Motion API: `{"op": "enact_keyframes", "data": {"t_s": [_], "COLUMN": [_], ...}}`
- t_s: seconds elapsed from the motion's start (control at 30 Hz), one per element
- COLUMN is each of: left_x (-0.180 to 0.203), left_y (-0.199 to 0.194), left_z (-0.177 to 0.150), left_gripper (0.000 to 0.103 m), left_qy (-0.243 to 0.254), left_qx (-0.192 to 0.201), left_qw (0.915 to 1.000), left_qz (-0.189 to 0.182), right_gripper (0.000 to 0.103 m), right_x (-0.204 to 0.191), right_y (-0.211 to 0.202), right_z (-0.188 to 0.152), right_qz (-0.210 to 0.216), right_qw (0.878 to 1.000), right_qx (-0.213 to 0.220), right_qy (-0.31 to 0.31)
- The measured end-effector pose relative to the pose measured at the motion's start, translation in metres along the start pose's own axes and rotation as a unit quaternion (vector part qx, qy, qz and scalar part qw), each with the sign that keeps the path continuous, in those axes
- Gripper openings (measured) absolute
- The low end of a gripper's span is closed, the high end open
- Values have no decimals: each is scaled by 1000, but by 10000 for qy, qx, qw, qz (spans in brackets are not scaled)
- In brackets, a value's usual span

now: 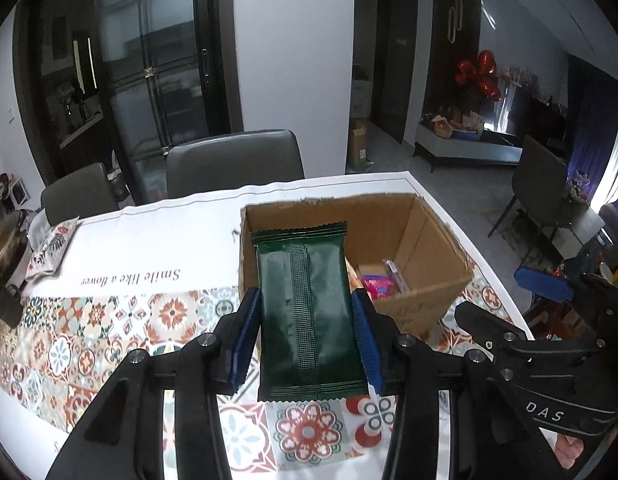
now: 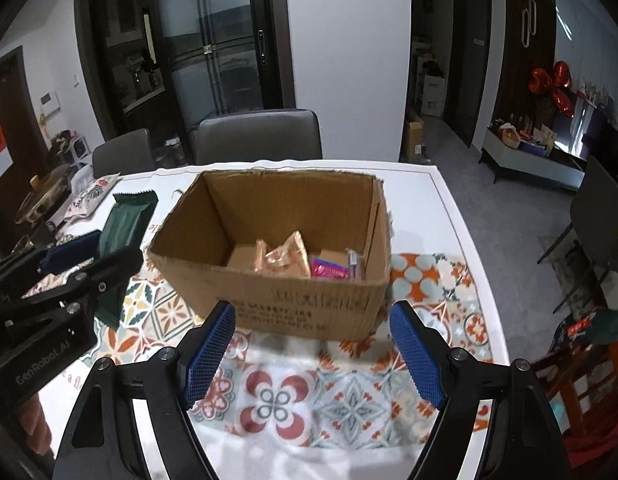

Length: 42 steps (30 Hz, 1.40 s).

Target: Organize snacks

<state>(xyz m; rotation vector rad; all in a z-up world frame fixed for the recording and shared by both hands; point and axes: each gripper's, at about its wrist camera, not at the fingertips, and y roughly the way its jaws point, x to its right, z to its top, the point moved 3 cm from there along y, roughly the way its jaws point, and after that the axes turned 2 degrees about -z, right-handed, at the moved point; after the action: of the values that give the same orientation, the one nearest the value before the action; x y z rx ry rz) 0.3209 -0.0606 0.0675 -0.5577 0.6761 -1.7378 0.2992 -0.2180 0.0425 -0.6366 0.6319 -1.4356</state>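
Observation:
A dark green snack packet (image 1: 309, 312) is clamped by its long sides between the blue pads of my left gripper (image 1: 307, 304), lifted above the patterned tablecloth and just in front of the open cardboard box (image 1: 425, 216). The same packet (image 2: 127, 220) shows at the left of the right wrist view, held by the left gripper (image 2: 93, 256). Inside the box (image 2: 277, 300) lie a golden packet (image 2: 285, 258) and a pink packet (image 2: 329, 270). My right gripper (image 2: 315, 350) stands open and empty in front of the box's near wall; it also appears at the right edge as the right gripper (image 1: 525, 300).
The table (image 2: 461, 208) carries a tiled-pattern cloth. A white patterned pouch (image 1: 53, 244) and dark items lie at the table's far left. Two grey chairs (image 2: 261, 132) stand behind the table. Another chair (image 1: 537, 184) and floor lie to the right.

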Motion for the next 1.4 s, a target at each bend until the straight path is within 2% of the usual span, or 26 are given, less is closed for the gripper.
{"op": "enact_keyframes", "data": {"t_s": [0.17,0.33,0.5,0.6,0.73,0.93,1.1,1.17,1.3,1.4], "left_x": [1,5,-1,-2,-4,-7,-6,-4,1,5], "left_y": [16,31,36,25,6,-28,-60,-73,-96,-111], "left_z": [21,42,51,37,14,-22,-50,-61,-83,-102], "left_gripper": [45,46,61,65,71,83,97,99,103,103], "left_qy": [73,237,174,186,267,287,137,100,11,-80], "left_qx": [-175,-292,-266,-219,-42,381,812,956,1147,1166], "left_qw": [9998,9993,9990,9993,9986,9952,9916,9899,9880,9886], "left_qz": [-84,-1,321,254,447,855,999,1045,1036,945], "right_gripper": [80,80,80,80,80,80,80,80,87,90], "right_x": [4,11,15,17,15,10,6,5,5,5], "right_y": [7,15,21,17,6,-17,-39,-50,-71,-88], "right_z": [20,37,48,45,34,4,-23,-34,-58,-77], "right_qz": [-102,-108,-274,-307,-270,-362,-280,-275,-278,-310], "right_qw": [9999,9996,9990,9991,9995,9992,9987,9982,9965,9947], "right_qx": [-77,-277,-354,-284,-144,177,413,522,774,948], "right_qy": [-93,-26,33,33,40,0,42,98,164,266]}}
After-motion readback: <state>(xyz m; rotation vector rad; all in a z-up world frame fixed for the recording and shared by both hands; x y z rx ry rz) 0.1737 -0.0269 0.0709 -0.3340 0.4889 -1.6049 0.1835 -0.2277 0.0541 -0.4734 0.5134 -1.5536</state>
